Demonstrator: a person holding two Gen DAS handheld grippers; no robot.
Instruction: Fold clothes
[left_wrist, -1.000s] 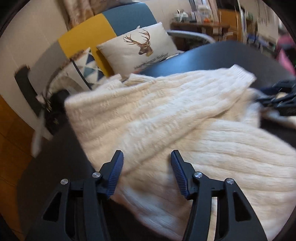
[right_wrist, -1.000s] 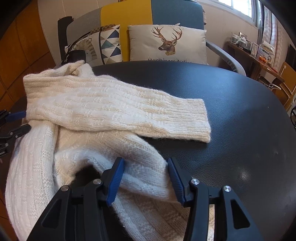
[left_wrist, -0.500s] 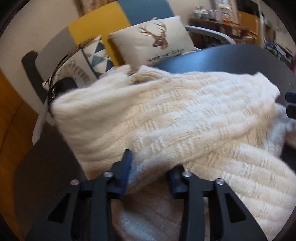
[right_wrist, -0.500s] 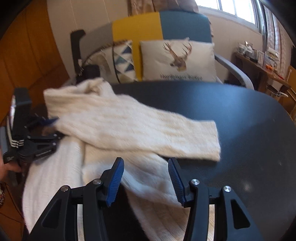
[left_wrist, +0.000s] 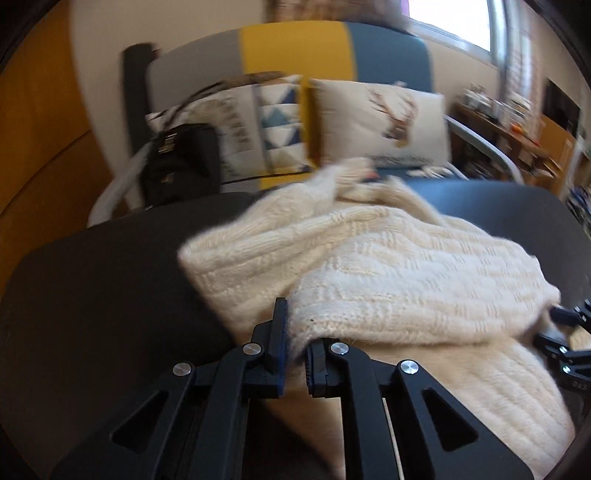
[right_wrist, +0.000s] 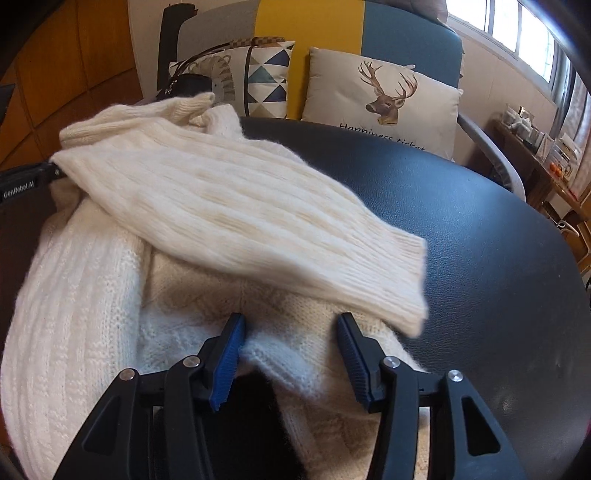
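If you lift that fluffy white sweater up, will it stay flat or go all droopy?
Probably droopy: the sweater already sags in soft folds on the table. Its thick fuzzy knit likely grips well, as the left gripper pinches it.

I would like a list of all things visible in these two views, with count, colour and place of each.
sweater: one, cream knit, on the table, one sleeve folded across it
table: one, black, under the sweater
armchair: one, grey, yellow and blue, behind the table
deer cushion: one, beige, on the armchair
triangle cushion: one, white with blue triangles, on the armchair
bag: one, black, on the armchair's left
left tool: shut on sweater
right tool: open over the sweater
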